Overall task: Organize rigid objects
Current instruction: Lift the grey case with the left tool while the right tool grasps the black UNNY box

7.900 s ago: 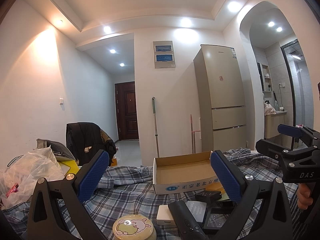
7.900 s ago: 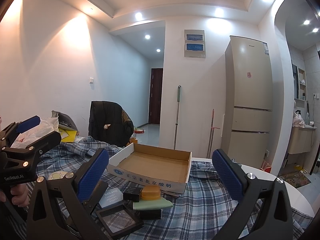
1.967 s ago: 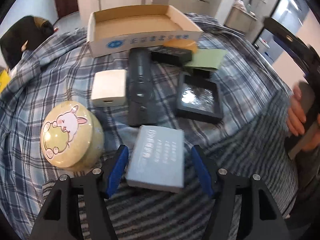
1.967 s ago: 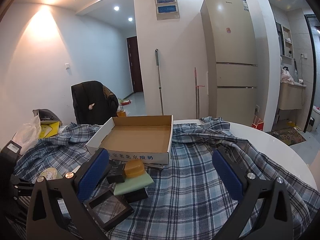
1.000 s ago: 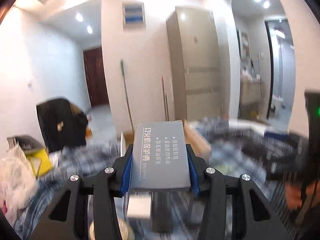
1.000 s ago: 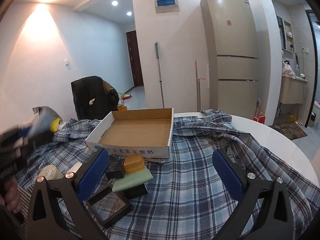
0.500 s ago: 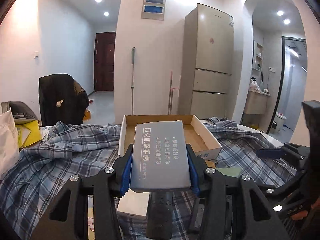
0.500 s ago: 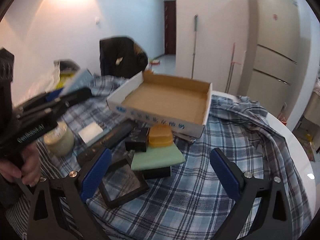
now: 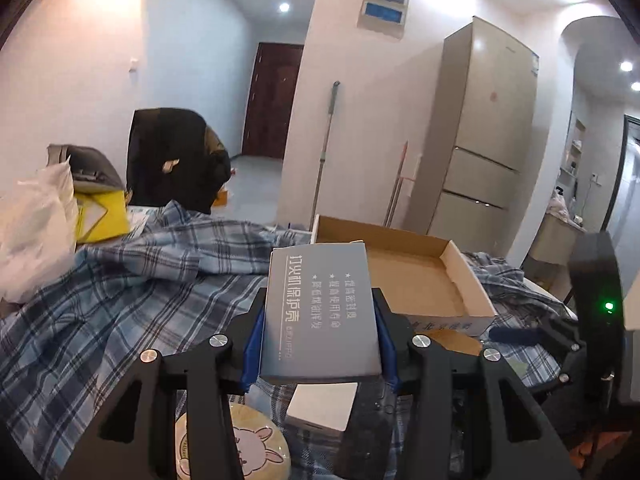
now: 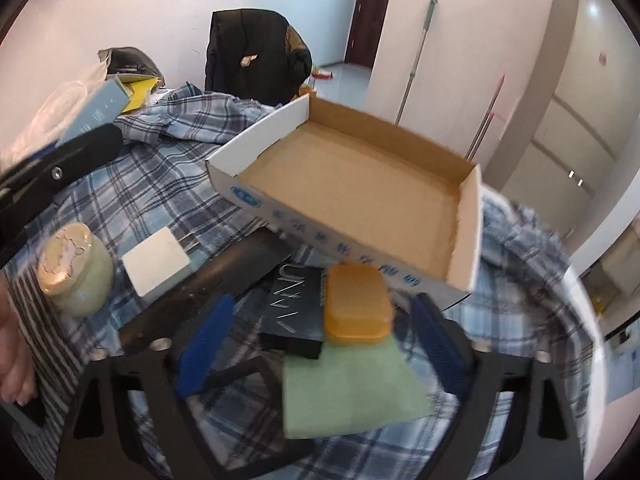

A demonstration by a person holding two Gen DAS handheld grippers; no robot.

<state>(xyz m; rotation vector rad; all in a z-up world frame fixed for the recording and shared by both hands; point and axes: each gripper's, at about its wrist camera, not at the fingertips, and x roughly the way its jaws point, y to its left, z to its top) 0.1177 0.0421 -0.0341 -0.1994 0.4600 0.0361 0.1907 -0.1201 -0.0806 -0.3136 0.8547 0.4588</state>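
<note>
My left gripper (image 9: 318,320) is shut on a flat grey box (image 9: 320,312) with white lettering, held above the table short of the empty cardboard tray (image 9: 460,272). From the right wrist view the same grey box (image 10: 96,114) shows at the far left. My right gripper (image 10: 322,320) points down over a pile in front of the tray (image 10: 256,160). Its jaws are closing, and the blue pads (image 10: 208,344) touch nothing. Between them lie an orange case (image 10: 356,300), a black box (image 10: 296,304) and a pale green flat box (image 10: 352,388).
A round tin with a rabbit lid (image 10: 72,268), a white adapter (image 10: 156,264) and a black remote (image 10: 224,276) lie left of the pile on the plaid cloth (image 10: 160,168). A chair with a black jacket (image 10: 256,52) stands behind. A hand (image 10: 16,360) shows at the left edge.
My right gripper has tipped down and moved in over the pile, and its jaws have narrowed. My left gripper has rolled and shifted with the grey box still in it.
</note>
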